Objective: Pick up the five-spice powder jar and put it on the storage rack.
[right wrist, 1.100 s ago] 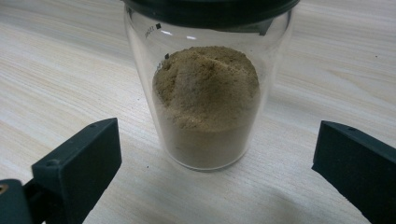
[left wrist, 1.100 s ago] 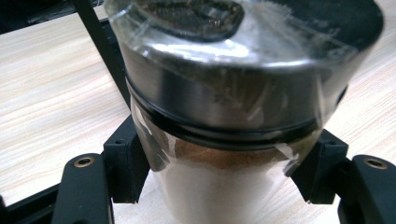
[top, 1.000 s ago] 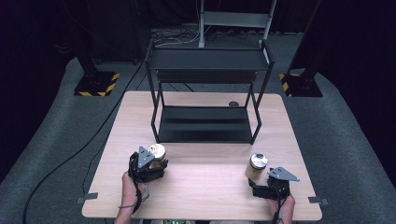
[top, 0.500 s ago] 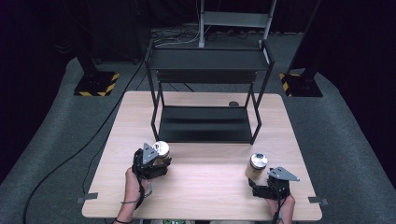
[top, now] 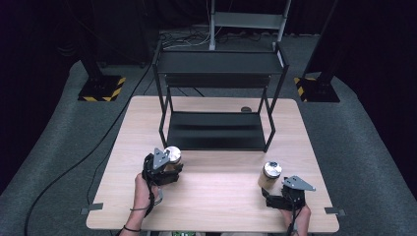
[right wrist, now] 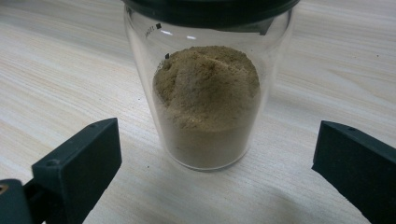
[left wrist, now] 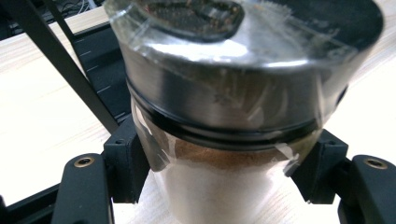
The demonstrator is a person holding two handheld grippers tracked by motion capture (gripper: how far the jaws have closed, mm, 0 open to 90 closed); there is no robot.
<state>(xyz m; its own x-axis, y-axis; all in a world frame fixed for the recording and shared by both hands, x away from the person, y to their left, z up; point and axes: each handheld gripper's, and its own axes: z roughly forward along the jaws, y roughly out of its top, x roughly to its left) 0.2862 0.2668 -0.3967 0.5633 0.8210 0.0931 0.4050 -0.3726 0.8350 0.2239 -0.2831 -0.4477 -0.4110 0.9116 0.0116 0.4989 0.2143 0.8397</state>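
Note:
A glass spice jar with a silver lid (top: 172, 155) is clamped in my left gripper (top: 168, 171) at the table's front left; in the left gripper view both jaws press on the glass of this jar (left wrist: 224, 107), which holds brown powder. At the front right a second jar of tan powder (top: 269, 174) stands upright on the wood. My right gripper (top: 272, 195) sits just behind it, open. In the right gripper view that second jar (right wrist: 208, 102) stands between and ahead of the spread jaws, which do not touch it.
A black two-tier metal rack (top: 216, 64) stands on the far half of the wooden table (top: 221, 201), its lower shelf (top: 216, 130) bare. A small dark round thing (top: 246, 109) lies behind the rack. Bare wood lies between the two hands.
My left gripper has drifted slightly toward the rack with the silver-lidded jar in it. The right gripper and its jar have stayed put.

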